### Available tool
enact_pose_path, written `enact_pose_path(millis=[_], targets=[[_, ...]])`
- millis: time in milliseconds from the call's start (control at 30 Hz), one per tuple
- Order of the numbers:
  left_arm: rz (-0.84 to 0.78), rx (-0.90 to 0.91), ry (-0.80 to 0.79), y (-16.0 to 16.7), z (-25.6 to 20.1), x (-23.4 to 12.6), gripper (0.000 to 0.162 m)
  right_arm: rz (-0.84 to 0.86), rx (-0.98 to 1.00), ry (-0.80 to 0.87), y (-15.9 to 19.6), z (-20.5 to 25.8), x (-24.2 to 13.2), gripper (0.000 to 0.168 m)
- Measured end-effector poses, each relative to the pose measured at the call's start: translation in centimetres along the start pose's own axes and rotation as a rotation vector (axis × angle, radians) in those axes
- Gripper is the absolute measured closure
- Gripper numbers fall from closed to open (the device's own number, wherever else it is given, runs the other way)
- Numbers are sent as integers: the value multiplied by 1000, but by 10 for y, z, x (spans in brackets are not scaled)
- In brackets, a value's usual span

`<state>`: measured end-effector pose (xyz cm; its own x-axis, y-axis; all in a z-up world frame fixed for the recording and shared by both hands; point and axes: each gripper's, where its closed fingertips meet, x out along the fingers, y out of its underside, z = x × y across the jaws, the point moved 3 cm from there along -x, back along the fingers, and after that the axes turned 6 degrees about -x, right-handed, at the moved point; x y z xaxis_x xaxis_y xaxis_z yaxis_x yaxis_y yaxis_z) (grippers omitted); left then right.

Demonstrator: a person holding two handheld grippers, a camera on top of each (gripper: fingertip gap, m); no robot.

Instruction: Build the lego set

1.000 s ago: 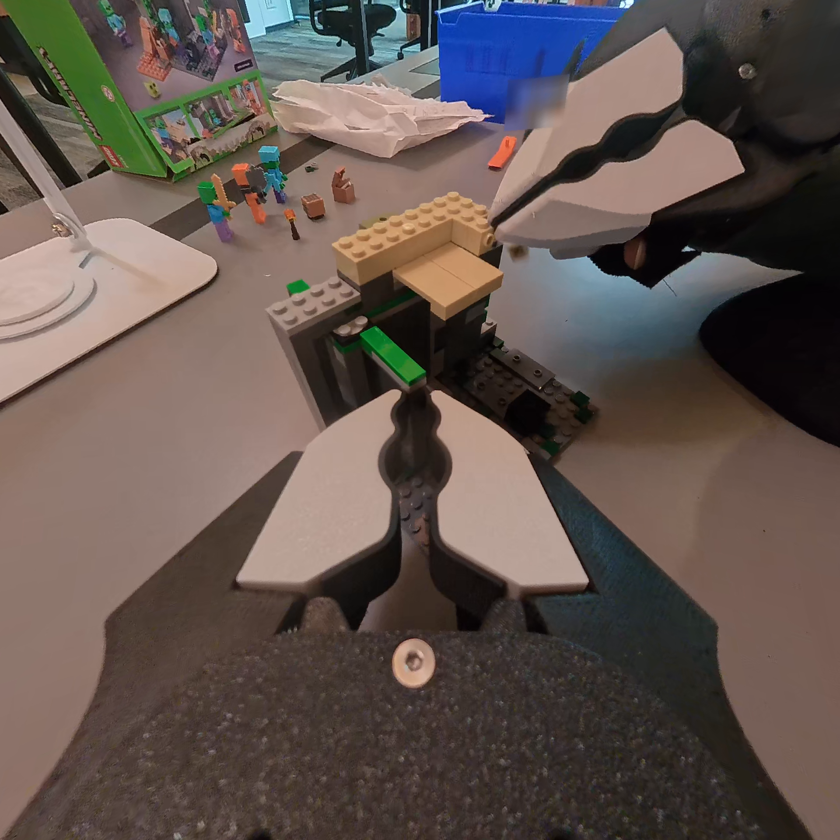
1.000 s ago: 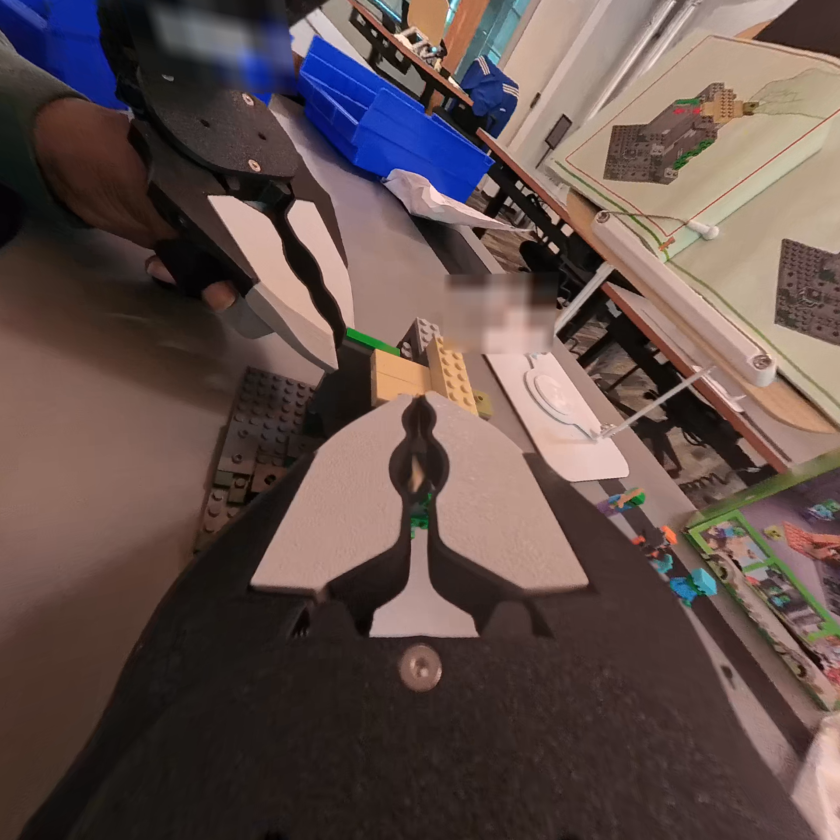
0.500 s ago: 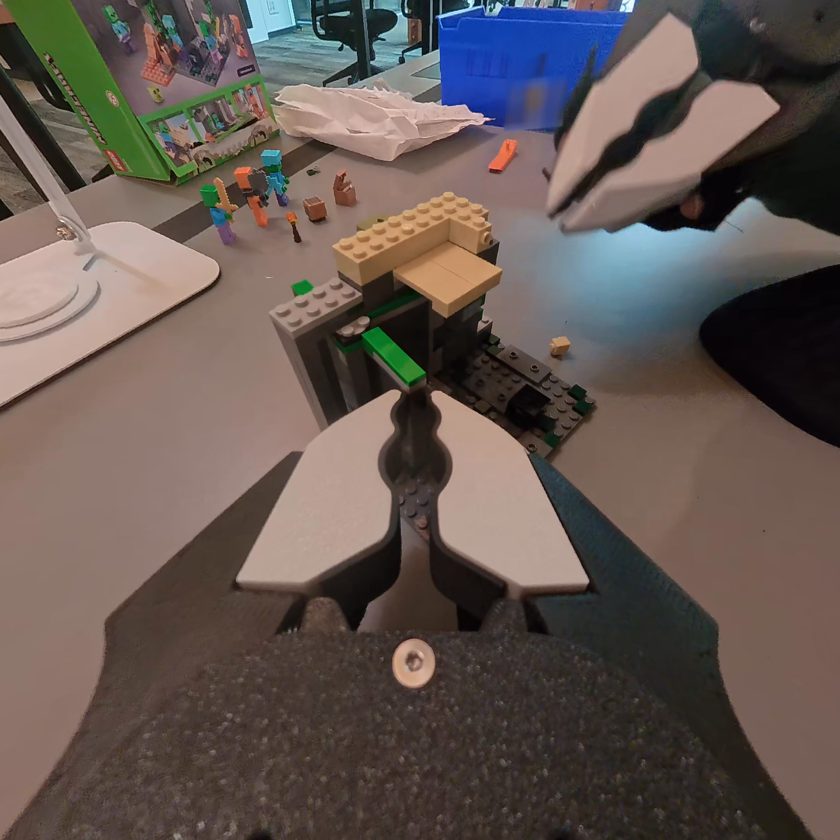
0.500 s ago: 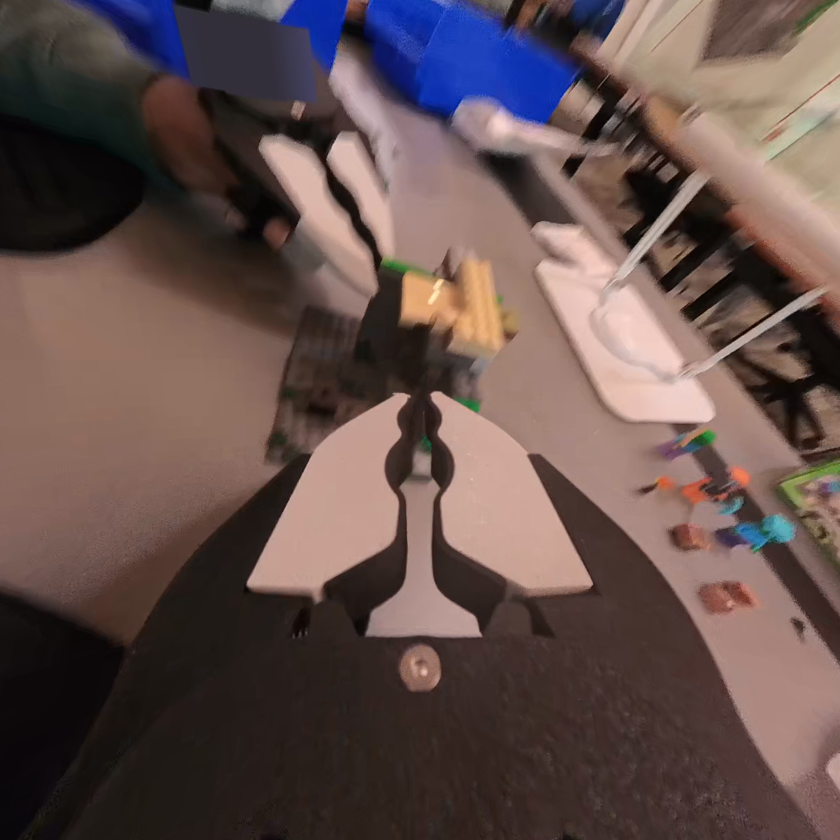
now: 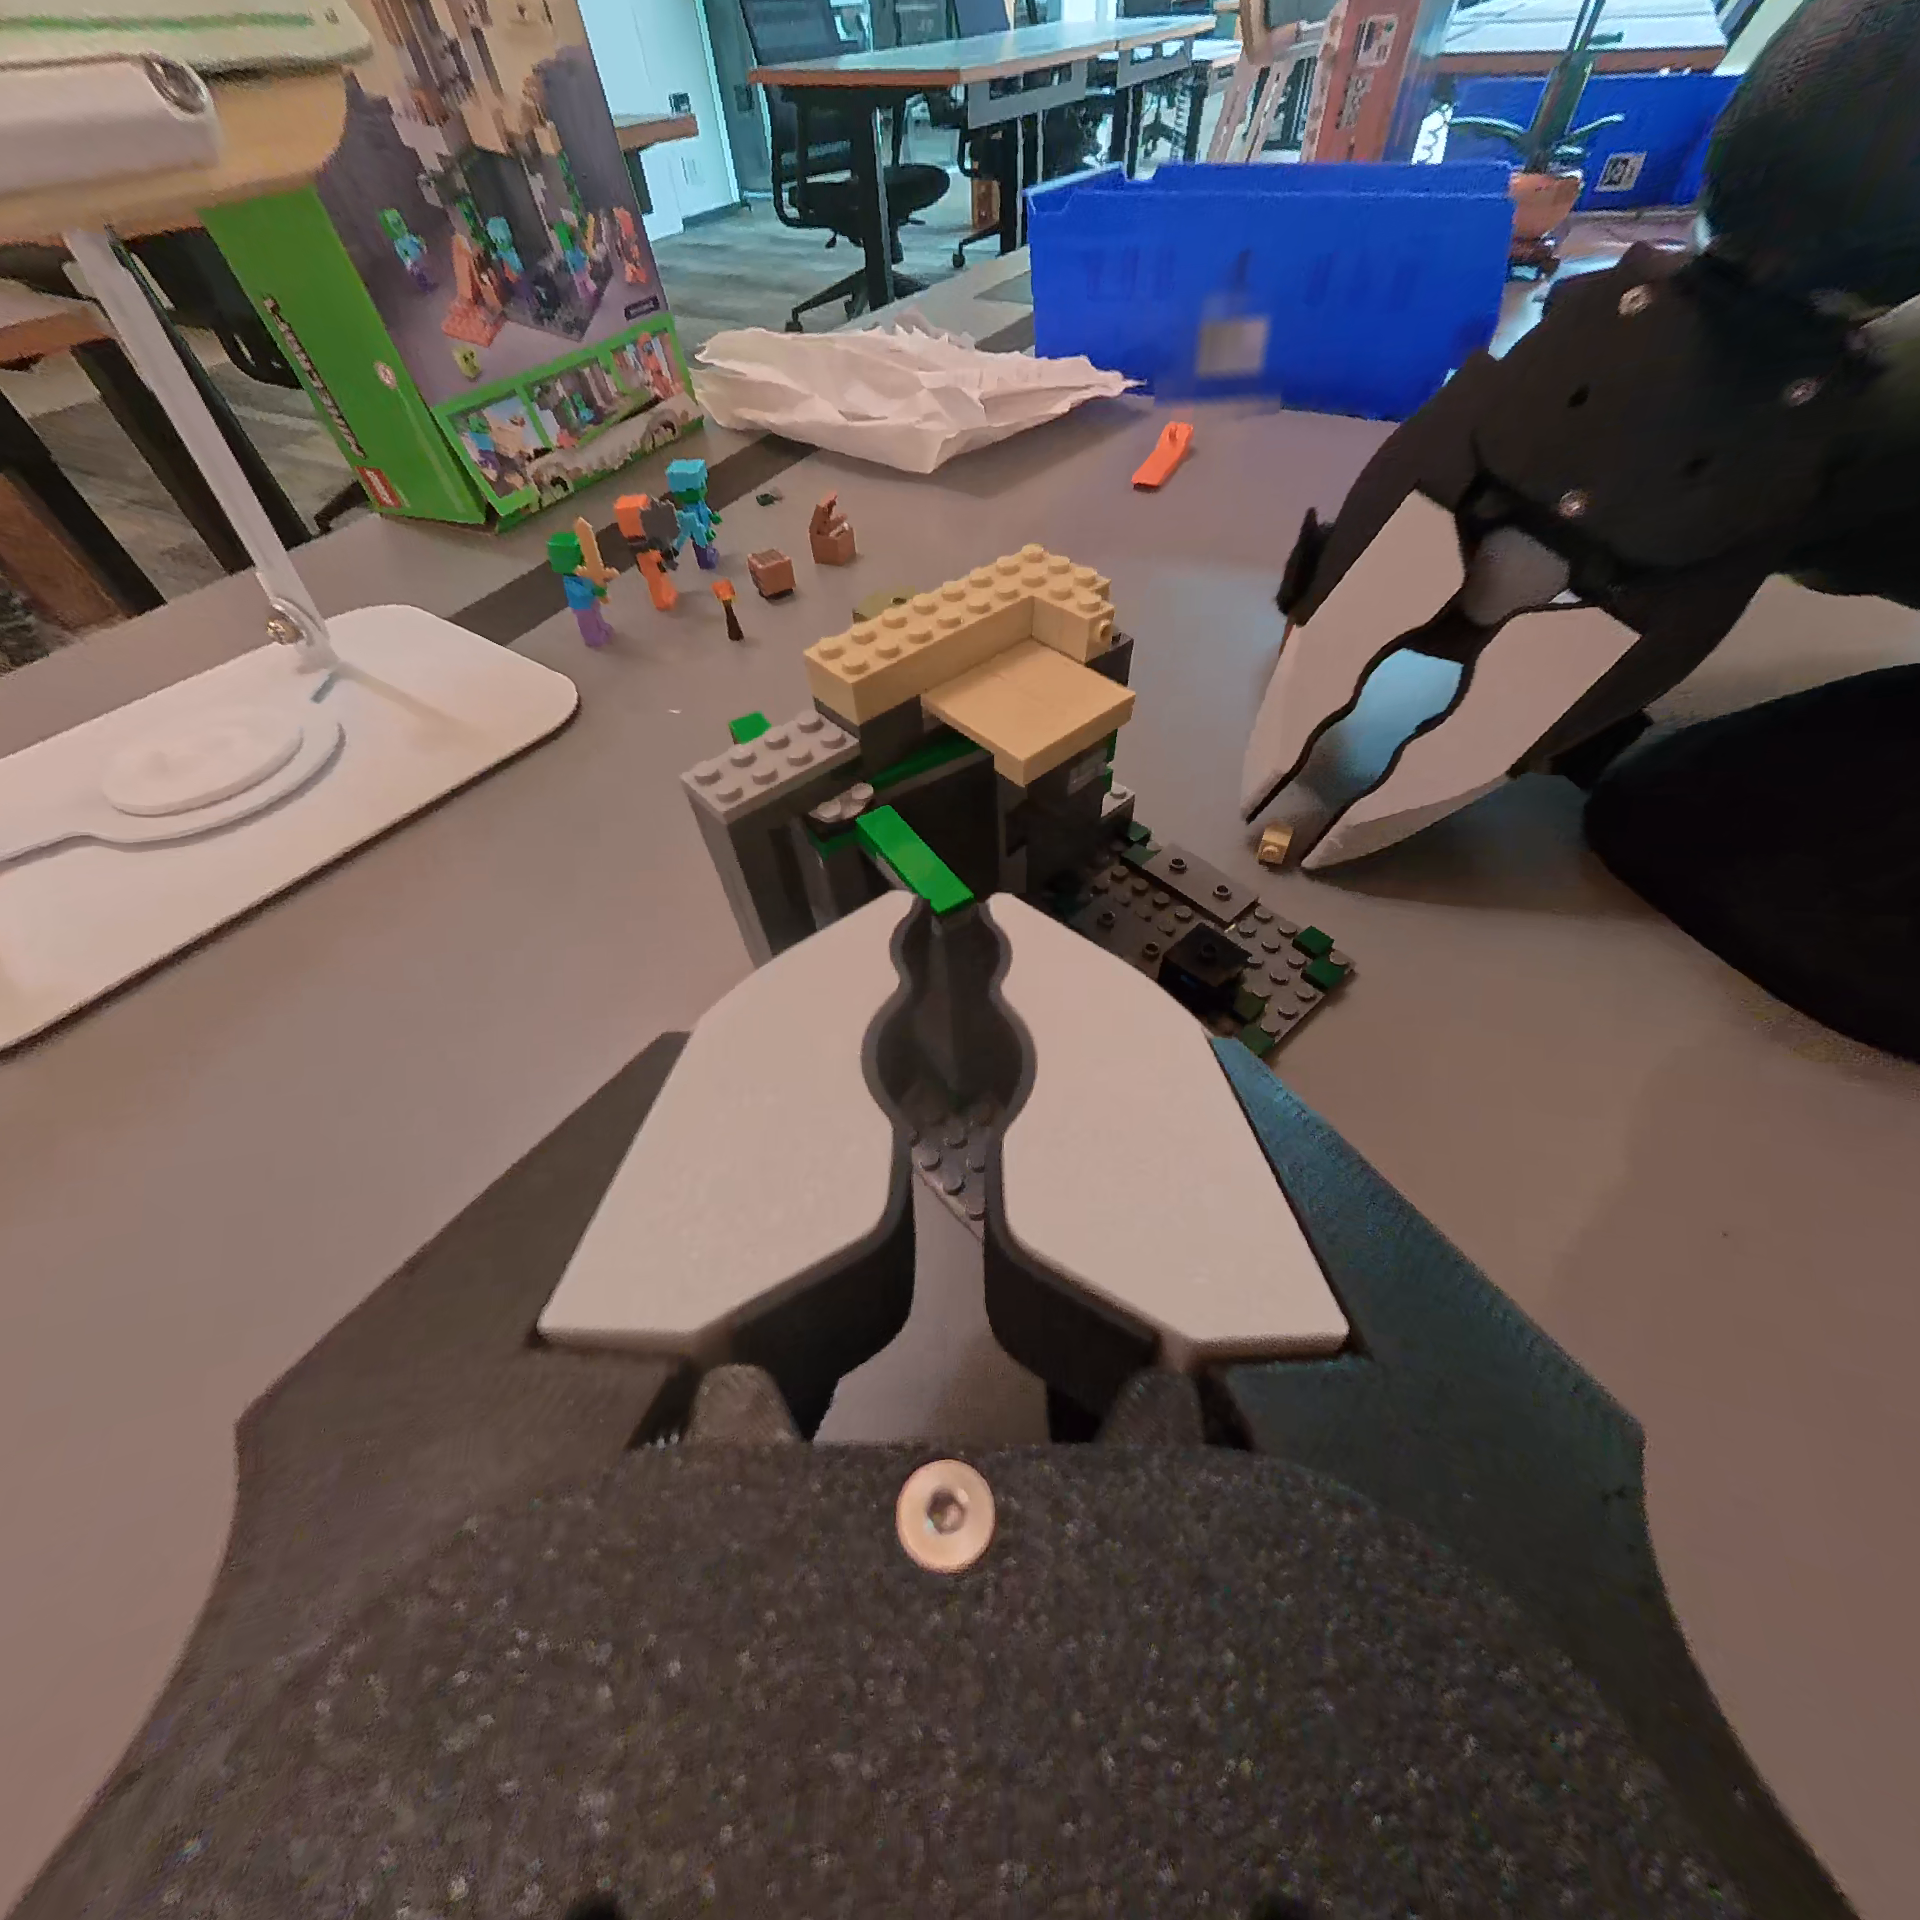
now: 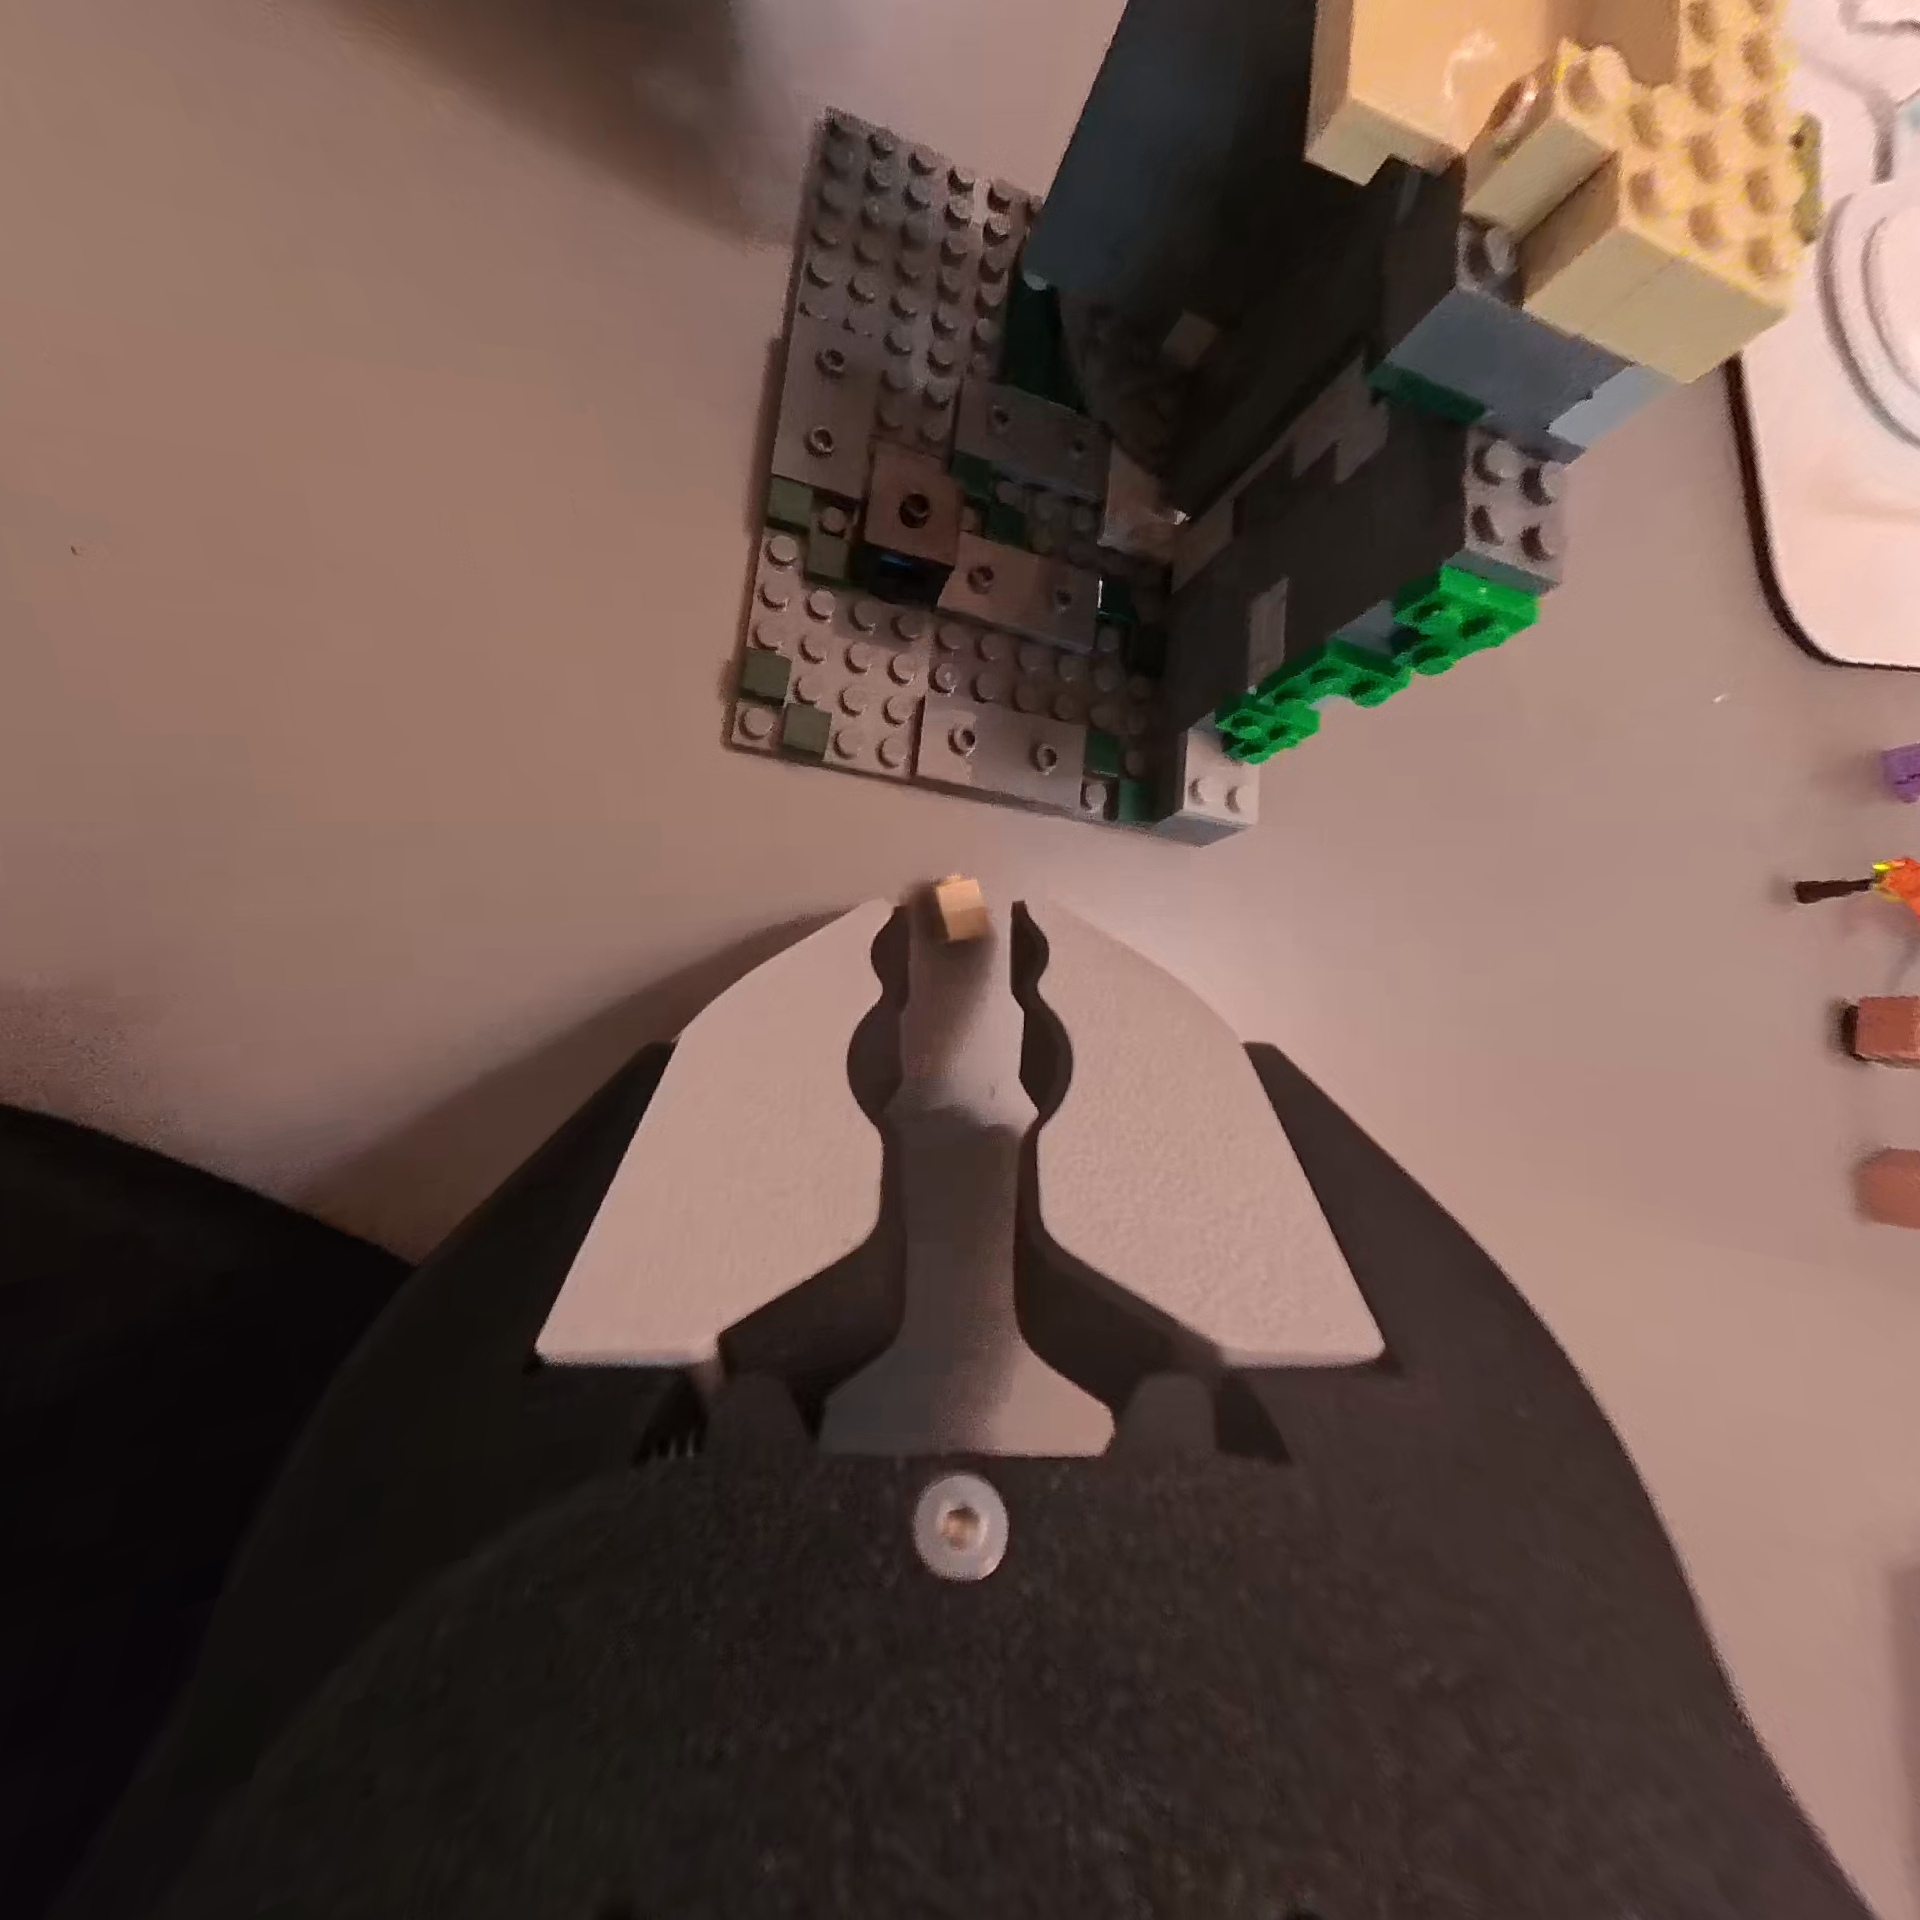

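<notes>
Grey table [image 5: 312, 1039] in office, blue bin [image 5: 1268, 270] far behind. Left gripper [image 5: 951, 914] clamped on lego build [image 5: 935, 748], tips pinching dark wall under green plate [image 5: 914, 847]. Right gripper [image 6: 956, 914] tips down at table, fingers apart, tiny tan brick [image 6: 958, 907] lying between tips, not gripped. Build baseplate [image 6: 883, 468] just ahead of right gripper. Minifigures [image 5: 644, 551] well beyond build.

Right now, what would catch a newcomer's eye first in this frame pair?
The half-built lego model, grey and dark with a tan roof and bright green pieces, stands mid-table. Just right of its baseplate, the open right gripper points down at a tiny tan piece lying loose on the table. The left gripper is shut on the model's near edge.
</notes>
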<state>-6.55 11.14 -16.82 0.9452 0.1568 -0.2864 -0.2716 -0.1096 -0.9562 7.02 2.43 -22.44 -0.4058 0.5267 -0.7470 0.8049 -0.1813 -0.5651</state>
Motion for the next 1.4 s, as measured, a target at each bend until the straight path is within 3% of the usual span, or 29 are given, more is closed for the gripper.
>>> enact_pose_path(millis=[100, 167, 333, 500, 767, 1133, 1400], targets=[[-24, 22, -1, -5, -4, -4, 154, -30, 7, -11, -3, -1, -1, 160], [-49, 39, 30, -9, -11, -6, 154, -155, 42, -7, -17, -2, -12, 160], [-97, -63, 303, -20, -52, -8, 149, -531, 60, 62, -71, 4, -50, 161], [-159, -161, 531, -33, -82, -17, 140, -730, 61, 33, -107, 21, -61, 161], [-179, 86, 526, -31, -104, -24, 147, -763, 30, 2, -120, 27, -60, 161], [-200, 173, 493, -32, -108, -28, 155, -807, 57, -47, -121, 33, -62, 160], [-69, 233, 409, -19, -100, -18, 155, -628, 9, -45, -110, 30, -52, 159]])
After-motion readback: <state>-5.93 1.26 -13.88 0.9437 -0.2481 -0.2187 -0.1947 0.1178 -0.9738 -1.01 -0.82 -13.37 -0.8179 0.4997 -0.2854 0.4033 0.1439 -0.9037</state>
